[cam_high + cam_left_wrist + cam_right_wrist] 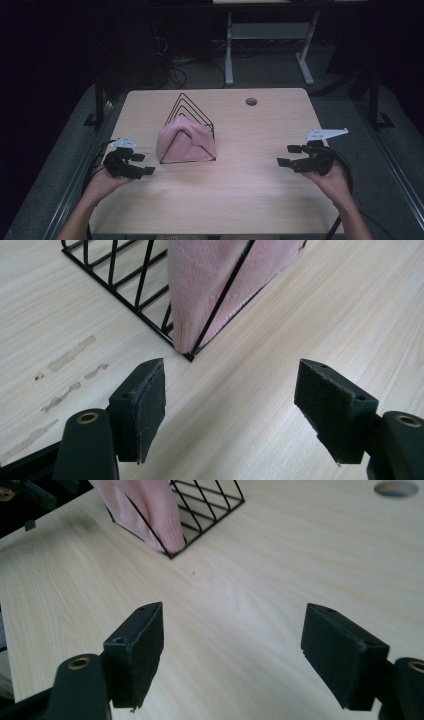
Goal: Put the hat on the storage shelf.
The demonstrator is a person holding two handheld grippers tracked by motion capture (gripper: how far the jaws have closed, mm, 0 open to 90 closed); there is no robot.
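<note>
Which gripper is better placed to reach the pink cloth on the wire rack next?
Left, probably. The left gripper sits open close to the rack corner and cloth; the right gripper, also open, is farther off.

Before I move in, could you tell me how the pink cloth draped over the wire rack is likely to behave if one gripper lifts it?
The pink cloth sags in soft folds over the black wire rack, so it is probably floppy and would hang from a single pinch. It looks light. Its hem lies against the wires at the rack's base, so it might snag and drag the thin rack along.
</note>
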